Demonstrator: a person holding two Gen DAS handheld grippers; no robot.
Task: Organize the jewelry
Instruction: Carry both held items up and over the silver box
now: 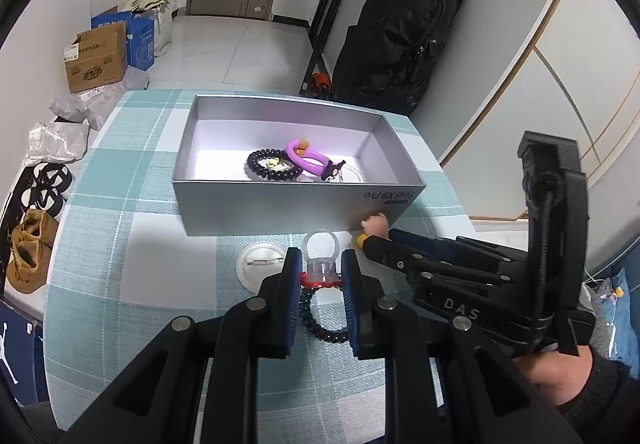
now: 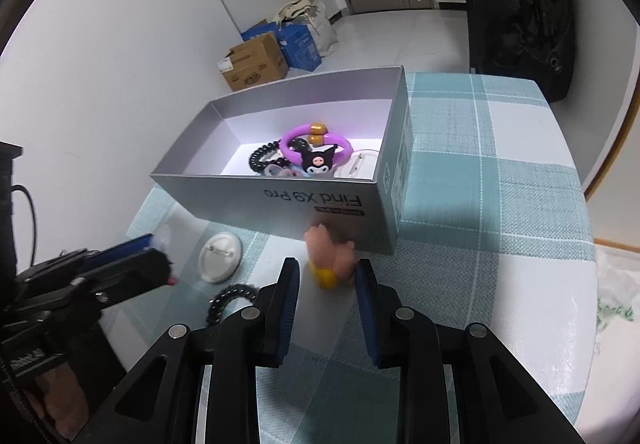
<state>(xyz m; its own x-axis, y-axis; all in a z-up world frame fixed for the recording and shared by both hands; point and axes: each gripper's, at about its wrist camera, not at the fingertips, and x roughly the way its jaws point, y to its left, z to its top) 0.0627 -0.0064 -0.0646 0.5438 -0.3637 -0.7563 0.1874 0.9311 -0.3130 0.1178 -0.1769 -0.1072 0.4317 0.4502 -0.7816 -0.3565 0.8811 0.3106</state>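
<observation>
— Jewelry: lying where?
— Sitting partly in the box (image 1: 280, 210), partly on the desk (image 1: 140, 244) in front of it. Resting inside: a bangle (image 1: 304, 160), purple with a black cartoon figure on it, touching a boxed coil (image 1: 260, 168) of black beads.
— And lying outside?
— Lying just before the box wall: a badge (image 1: 252, 264), white, pin side up. Lying beside it, nearer the camera: a coil (image 1: 328, 334), black, flat on the checked cloth.
— Left tongs (image 1: 321, 258) doing what?
— Clamping a ring (image 1: 322, 269), clear plastic with a red base. Pressing both blue pads against its base, loop pointing up toward the box. Hanging above the coil and just right of the badge.
— Right tongs (image 2: 327, 266)?
— Straddling a charm (image 2: 328, 250), pink with a yellow end, right up against the box's near wall, under the printed lettering. Touching it with one pad; showing a sliver of cloth beside the other. Blurring there, so cannot tell whether squeezing or loose.
— Standing close together, the two tools?
— Reaching in side by side, tips near each other but apart. Showing a hand (image 1: 560, 376) in a dark sleeve behind the right one.
</observation>
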